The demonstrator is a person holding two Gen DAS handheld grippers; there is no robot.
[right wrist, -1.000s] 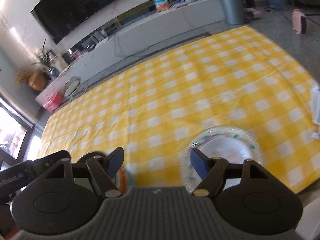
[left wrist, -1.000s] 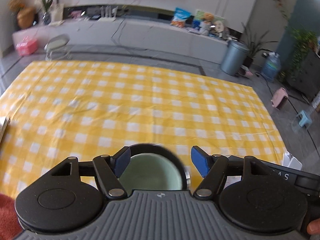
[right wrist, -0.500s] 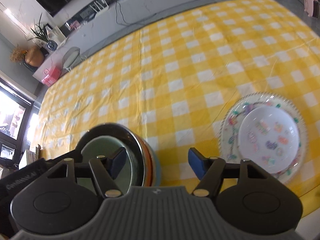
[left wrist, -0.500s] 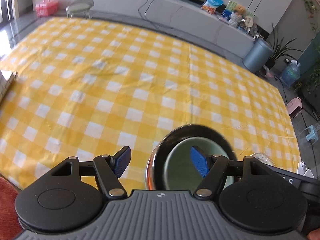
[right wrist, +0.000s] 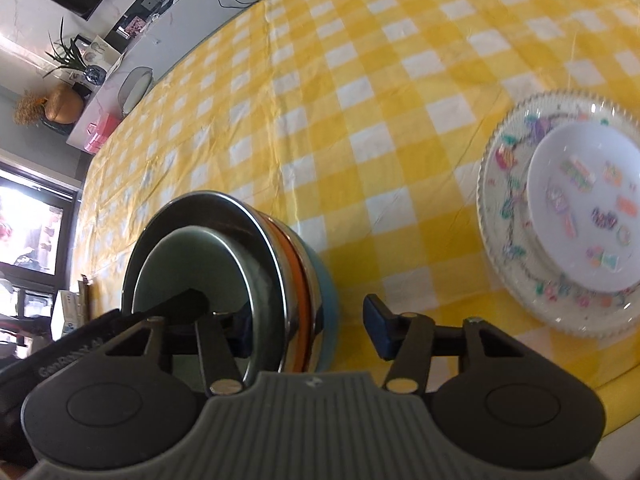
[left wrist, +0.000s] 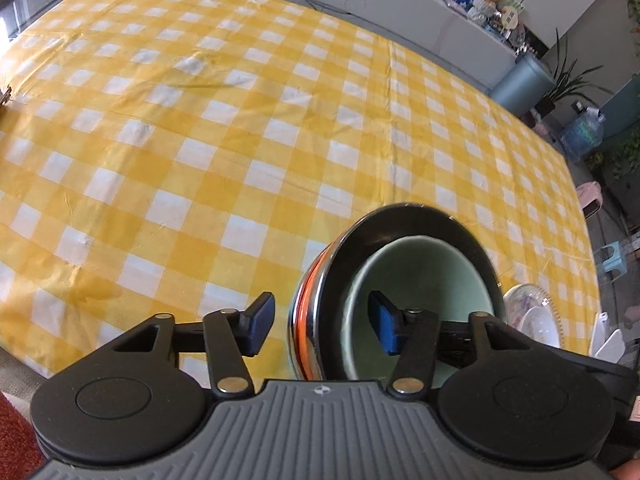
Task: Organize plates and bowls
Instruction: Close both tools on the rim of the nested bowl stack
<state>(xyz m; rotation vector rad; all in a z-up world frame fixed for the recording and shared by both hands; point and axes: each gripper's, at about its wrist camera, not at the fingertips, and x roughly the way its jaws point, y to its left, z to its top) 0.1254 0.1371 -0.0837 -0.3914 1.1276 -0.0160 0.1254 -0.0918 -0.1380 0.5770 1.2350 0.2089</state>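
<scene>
Both tongs close over opposite rims of the nested bowl stack.

The left tongs (left wrist: 319,326) straddle the stack's left wall, one pad outside, one inside the green bowl (left wrist: 420,280); jaws half-open and closing, not yet pressing. The right tongs (right wrist: 310,324) straddle the right wall likewise, closing, no grip yet. The bowl stack (right wrist: 224,264) sits on the yellow checked tabletop (left wrist: 200,140) near its front edge; the patterned plates (right wrist: 560,208) lie at 3 o'clock from it. Best to clamp both sides evenly and lift level, so the nested bowls do not tip.
</scene>
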